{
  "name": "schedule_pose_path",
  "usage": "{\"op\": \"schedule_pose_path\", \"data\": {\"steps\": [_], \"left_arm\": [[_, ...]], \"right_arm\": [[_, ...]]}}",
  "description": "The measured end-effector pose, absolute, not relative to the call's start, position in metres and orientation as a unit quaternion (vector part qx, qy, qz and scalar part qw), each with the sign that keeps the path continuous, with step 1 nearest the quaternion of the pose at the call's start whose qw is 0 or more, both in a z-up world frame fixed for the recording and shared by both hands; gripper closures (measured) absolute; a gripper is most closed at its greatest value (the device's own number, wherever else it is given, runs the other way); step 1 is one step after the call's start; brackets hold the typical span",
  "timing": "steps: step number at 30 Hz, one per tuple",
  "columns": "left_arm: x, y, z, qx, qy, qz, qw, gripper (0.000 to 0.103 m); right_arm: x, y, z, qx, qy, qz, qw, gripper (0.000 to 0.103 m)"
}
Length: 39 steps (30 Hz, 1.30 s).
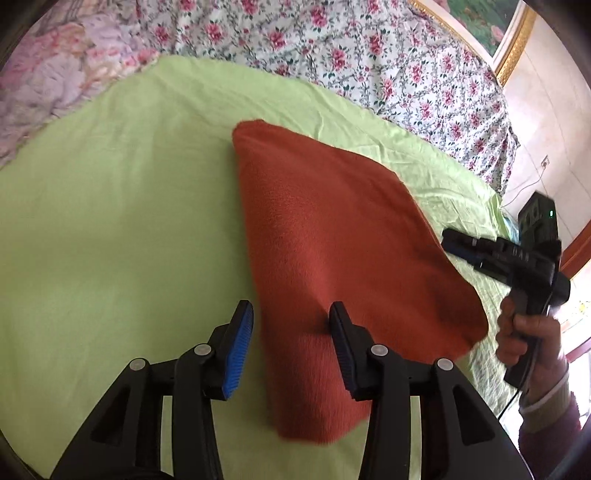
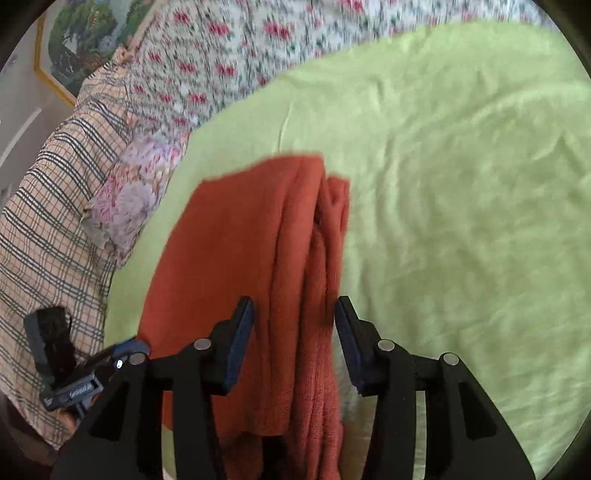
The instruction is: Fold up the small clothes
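A rust-red fleece cloth (image 1: 332,236) lies folded on the light green sheet (image 1: 110,221). My left gripper (image 1: 291,317) is open, its jaws astride the cloth's near left edge, the right finger (image 1: 341,332) pressed on the fabric. My right gripper (image 2: 295,314) is open too, straddling the stacked folded edges of the cloth (image 2: 240,258). In the left wrist view the right gripper (image 1: 458,242) sits at the cloth's right edge, held by a hand. In the right wrist view the left gripper (image 2: 125,349) shows at the lower left.
A floral bedspread (image 1: 369,55) covers the bed behind the green sheet. A plaid blanket (image 2: 55,221) and a pink floral quilt (image 2: 125,199) lie to the side. A gold-framed picture (image 1: 491,29) hangs on the wall.
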State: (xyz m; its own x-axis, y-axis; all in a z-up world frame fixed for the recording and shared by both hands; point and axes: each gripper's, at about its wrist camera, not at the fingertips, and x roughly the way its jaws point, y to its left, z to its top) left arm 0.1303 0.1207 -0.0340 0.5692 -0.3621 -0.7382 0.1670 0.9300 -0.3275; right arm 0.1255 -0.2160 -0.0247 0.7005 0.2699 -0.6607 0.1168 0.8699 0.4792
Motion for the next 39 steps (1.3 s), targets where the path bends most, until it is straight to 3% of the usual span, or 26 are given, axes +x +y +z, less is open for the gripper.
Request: {"op": "schedule_pose_path", "data": {"steps": [3,11,19,20,21,23,24,25,29,35,39], "left_arm": [[0.107,0.121,-0.029,-0.09,0.434,-0.149,0.884,0.06],[0.056,0.106,-0.045,-0.041,0.446,-0.164,0.879,0.054],[0.066,0.097,-0.072,-0.013,0.452,-0.109,0.885,0.054],[0.068,0.097,-0.073,-0.015,0.45,-0.099,0.887,0.054],[0.07,0.098,-0.073,-0.015,0.445,-0.086,0.891,0.054],[0.073,0.1,-0.073,-0.012,0.44,-0.05,0.897,0.061],[0.073,0.103,-0.072,-0.02,0.437,-0.038,0.898,0.079],[0.072,0.106,-0.07,-0.03,0.433,-0.035,0.9,0.089],[0.056,0.1,-0.058,-0.012,0.396,-0.015,0.918,0.096],[0.056,0.098,-0.071,-0.012,0.42,-0.024,0.907,0.098],[0.055,0.098,-0.075,-0.018,0.43,-0.034,0.902,0.098]], "right_arm": [[0.126,-0.211,-0.016,0.25,0.38,0.055,0.889,0.061],[0.079,-0.184,-0.012,0.253,0.384,0.07,0.885,0.061],[0.043,-0.16,-0.033,0.218,0.421,0.076,0.877,0.061],[0.045,-0.16,-0.035,0.223,0.42,0.076,0.876,0.065],[0.047,-0.16,-0.036,0.229,0.419,0.079,0.875,0.076],[0.05,-0.161,-0.036,0.24,0.418,0.093,0.871,0.097],[0.05,-0.162,-0.032,0.251,0.409,0.103,0.871,0.097],[0.047,-0.165,-0.024,0.268,0.391,0.12,0.872,0.097],[0.032,-0.178,0.005,0.284,0.332,0.136,0.889,0.098],[0.036,-0.173,-0.041,0.183,0.415,0.052,0.89,0.098],[0.034,-0.18,-0.065,0.19,0.43,0.037,0.882,0.099]]}}
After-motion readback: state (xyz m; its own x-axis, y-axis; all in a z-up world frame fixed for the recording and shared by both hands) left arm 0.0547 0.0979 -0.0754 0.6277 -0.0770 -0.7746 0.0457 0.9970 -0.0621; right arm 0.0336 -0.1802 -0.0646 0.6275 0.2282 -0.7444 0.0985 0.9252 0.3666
